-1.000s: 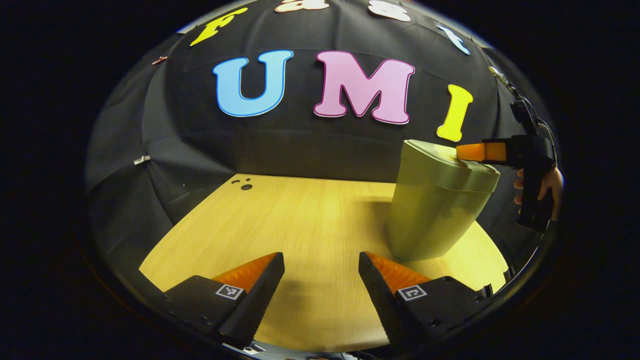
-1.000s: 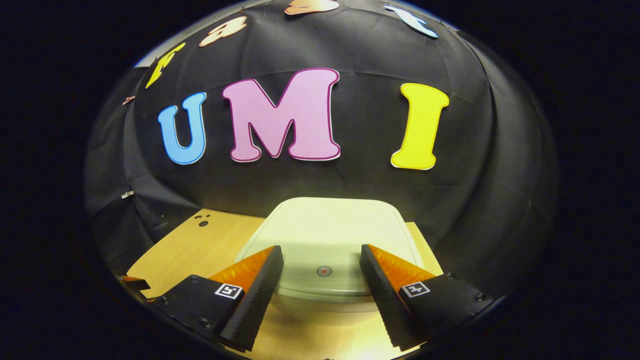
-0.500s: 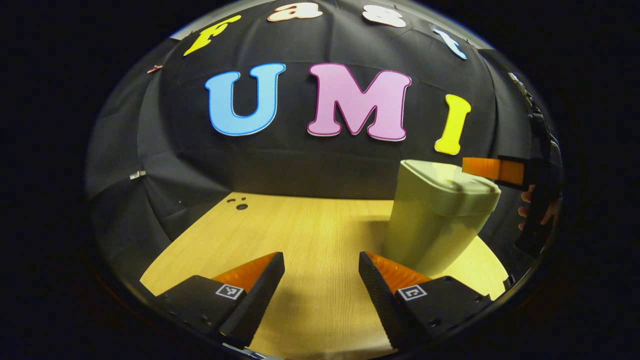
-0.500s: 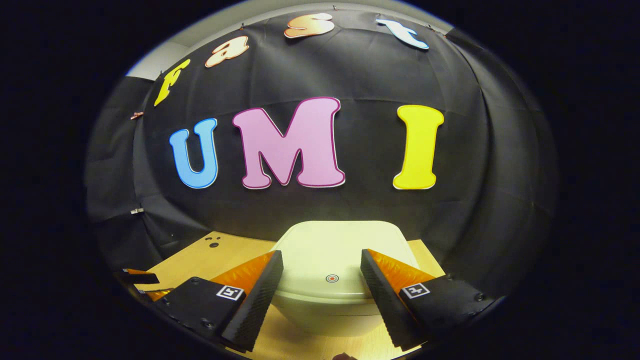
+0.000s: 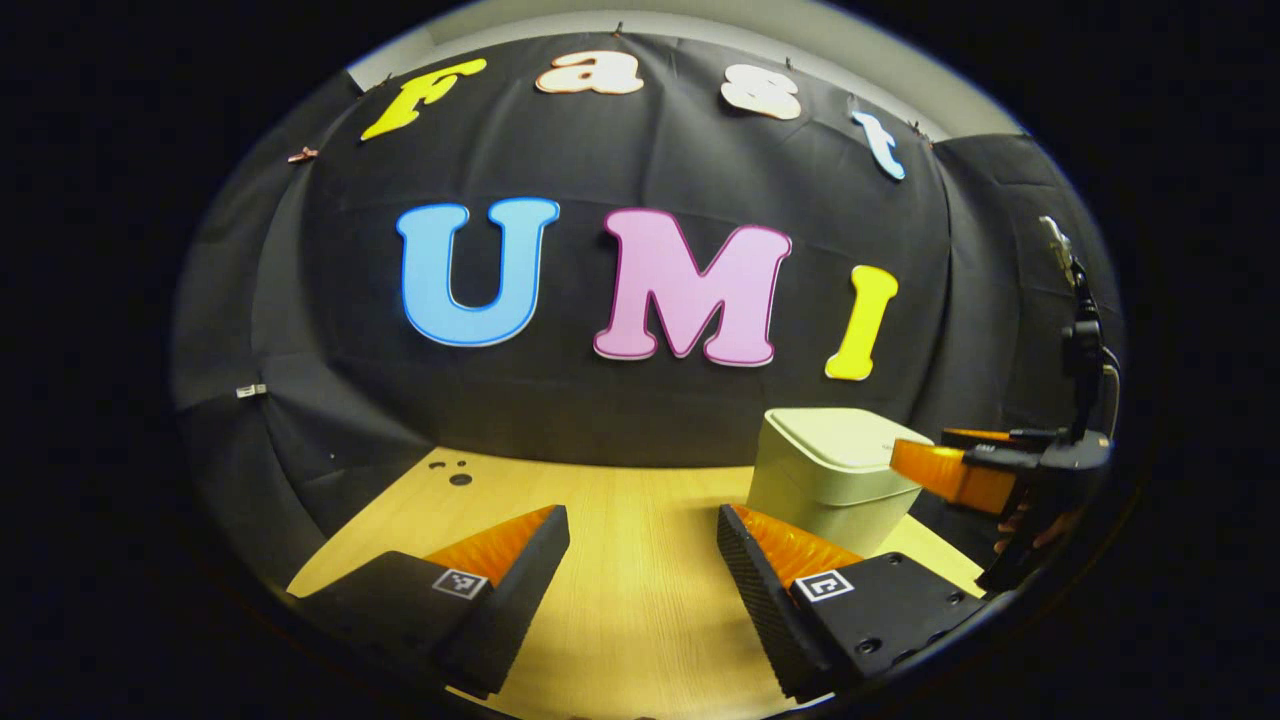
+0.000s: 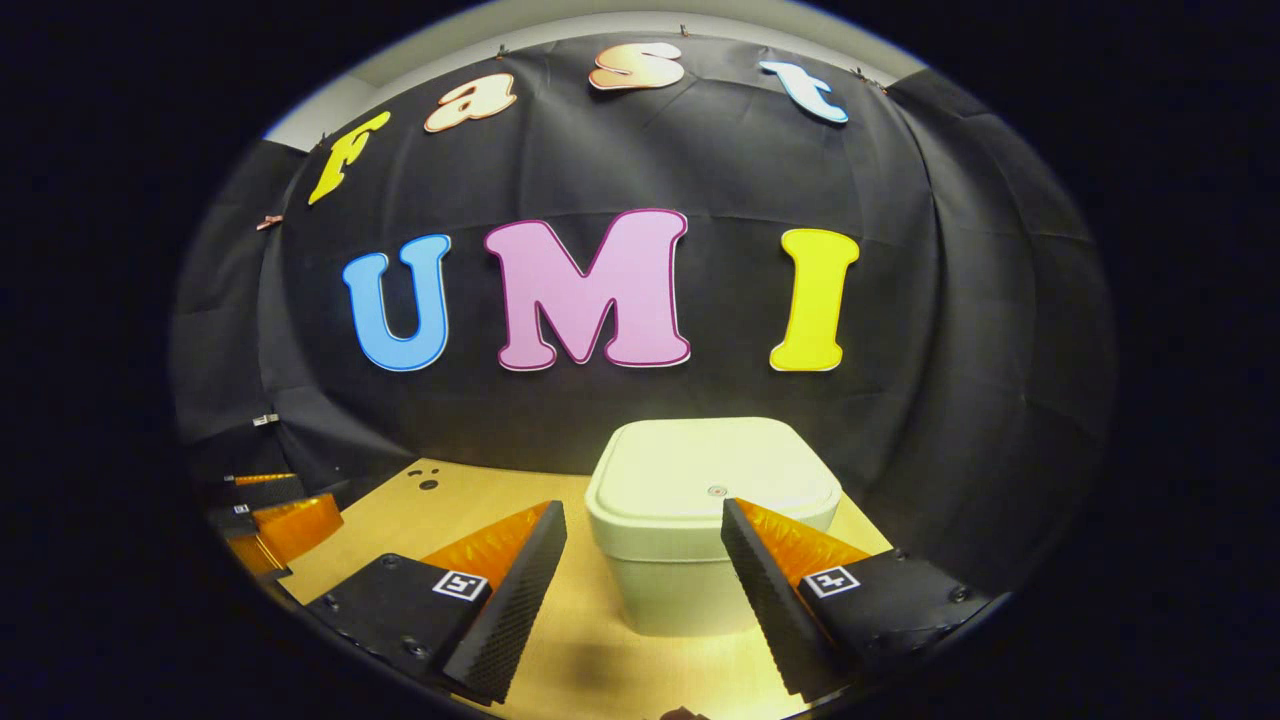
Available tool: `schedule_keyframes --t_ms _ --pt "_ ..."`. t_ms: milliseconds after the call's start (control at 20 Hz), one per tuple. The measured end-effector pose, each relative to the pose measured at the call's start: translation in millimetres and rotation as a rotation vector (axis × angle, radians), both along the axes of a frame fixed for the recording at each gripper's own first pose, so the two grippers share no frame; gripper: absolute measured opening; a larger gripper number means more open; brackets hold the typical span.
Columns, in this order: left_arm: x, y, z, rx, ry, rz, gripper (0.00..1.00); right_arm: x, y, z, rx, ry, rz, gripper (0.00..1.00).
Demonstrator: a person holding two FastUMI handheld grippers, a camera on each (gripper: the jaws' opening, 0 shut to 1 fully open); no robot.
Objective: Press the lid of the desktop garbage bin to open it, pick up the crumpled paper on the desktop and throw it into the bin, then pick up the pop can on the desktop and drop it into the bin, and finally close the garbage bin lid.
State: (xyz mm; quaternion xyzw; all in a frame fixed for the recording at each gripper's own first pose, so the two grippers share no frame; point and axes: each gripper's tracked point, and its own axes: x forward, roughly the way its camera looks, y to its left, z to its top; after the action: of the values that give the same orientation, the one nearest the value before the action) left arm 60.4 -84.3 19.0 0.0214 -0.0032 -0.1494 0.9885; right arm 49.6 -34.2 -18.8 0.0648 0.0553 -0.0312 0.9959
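Bin point(image 6: 712, 520) sits upright on the desk point(image 5: 620, 600), lid point(image 6: 712, 480) down. Left gripper point(image 5: 642, 560) and right gripper point(image 6: 642, 560) both hang spread wide w/ nothing between the fingers, near the bin.

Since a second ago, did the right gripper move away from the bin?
Yes. The right gripper has pulled back: in its view the bin looks smaller and farther off, and more wooden table shows before it.

I see a black cloth wall point(image 5: 640, 400) draped in soft folds around the booth, held by small clips at its upper edge. Above it runs a pale strip of room wall point(image 6: 640, 22). Below lies a light wood-grain desk point(image 5: 620, 560), brightly lit, with small dark holes point(image 5: 455, 473) near its far left corner.
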Motion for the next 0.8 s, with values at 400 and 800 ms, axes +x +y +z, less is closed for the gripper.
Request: schedule_keyframes --t_ms 400,800 --pt "-43 65 -33 0.015 0.014 0.027 0.96 -66 89 -37 0.001 0.050 0.050 0.98" --pt "-49 91 -46 0.050 0.030 0.031 0.96 -88 126 -55 -0.005 0.074 0.062 0.98"
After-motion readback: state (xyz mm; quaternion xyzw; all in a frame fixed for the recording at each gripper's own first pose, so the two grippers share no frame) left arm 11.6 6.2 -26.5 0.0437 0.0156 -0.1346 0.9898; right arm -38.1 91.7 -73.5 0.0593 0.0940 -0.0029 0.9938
